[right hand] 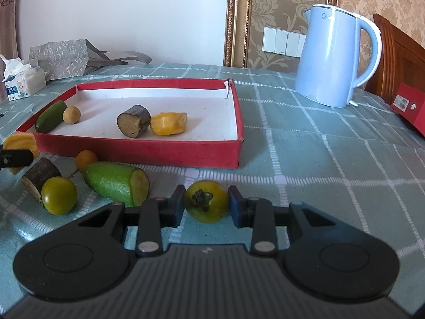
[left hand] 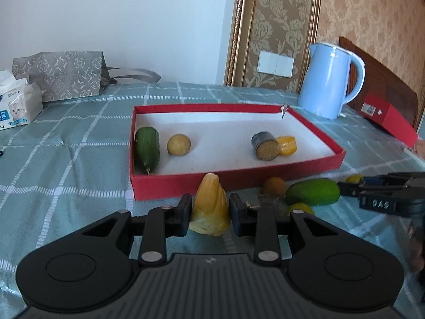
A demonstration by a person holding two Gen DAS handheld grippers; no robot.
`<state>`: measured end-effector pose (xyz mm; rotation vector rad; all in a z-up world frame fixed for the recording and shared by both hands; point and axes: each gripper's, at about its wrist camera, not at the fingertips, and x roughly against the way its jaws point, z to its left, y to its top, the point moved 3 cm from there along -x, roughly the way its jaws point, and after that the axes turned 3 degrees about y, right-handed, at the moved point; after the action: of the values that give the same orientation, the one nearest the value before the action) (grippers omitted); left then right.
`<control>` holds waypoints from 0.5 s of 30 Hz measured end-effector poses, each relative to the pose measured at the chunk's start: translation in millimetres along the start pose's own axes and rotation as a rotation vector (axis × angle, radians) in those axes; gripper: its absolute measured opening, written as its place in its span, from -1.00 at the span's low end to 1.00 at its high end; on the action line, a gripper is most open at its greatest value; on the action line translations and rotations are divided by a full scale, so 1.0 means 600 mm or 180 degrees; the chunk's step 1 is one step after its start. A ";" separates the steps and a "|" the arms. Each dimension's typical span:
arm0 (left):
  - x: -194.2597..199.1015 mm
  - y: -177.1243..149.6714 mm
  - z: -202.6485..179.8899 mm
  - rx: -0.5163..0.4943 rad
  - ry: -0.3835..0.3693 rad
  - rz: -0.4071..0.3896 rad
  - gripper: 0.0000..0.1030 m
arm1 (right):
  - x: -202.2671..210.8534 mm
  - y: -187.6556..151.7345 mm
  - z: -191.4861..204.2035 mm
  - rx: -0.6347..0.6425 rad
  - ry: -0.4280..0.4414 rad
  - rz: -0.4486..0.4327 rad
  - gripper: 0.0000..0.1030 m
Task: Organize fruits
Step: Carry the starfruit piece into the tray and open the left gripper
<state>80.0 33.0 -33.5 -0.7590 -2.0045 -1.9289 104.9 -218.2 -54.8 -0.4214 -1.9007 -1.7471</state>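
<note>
Yellow and cone-shaped, a fruit piece (left hand: 209,207) sits clamped in the left gripper (left hand: 210,214) on the checked tablecloth (right hand: 305,164), just before the red tray (left hand: 239,179). The right gripper (right hand: 206,203) pinches a green tomato (right hand: 206,201) near the tray's front wall.

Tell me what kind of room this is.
Probably a room in a home, perhaps a dining area: a table under a checked tablecloth, a blue electric kettle, a tissue pack, patterned wallpaper with wall switches, and a wooden chair back.
</note>
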 end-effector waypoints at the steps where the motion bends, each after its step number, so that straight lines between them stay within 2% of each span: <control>1: 0.000 0.005 -0.001 -0.0002 -0.0014 -0.0005 -0.43 | 0.000 0.000 0.000 -0.0001 0.0003 0.0003 -0.37; 8: -0.021 0.055 -0.015 -0.0068 -0.0038 -0.0069 -0.43 | -0.001 0.000 0.000 0.0002 0.0007 0.0009 -0.37; 12: -0.071 0.088 -0.026 -0.0103 0.0025 -0.0010 -0.43 | -0.001 0.000 0.000 -0.0002 0.0010 0.0010 -0.37; 15: -0.118 0.106 -0.031 -0.0086 0.0049 0.0132 -0.43 | -0.001 -0.002 0.001 -0.0011 0.0017 0.0010 -0.37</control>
<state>169.8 0.4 -15.0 -0.7836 -1.9420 -1.9366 104.7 -217.9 -55.9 -0.4205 -1.8926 -1.7481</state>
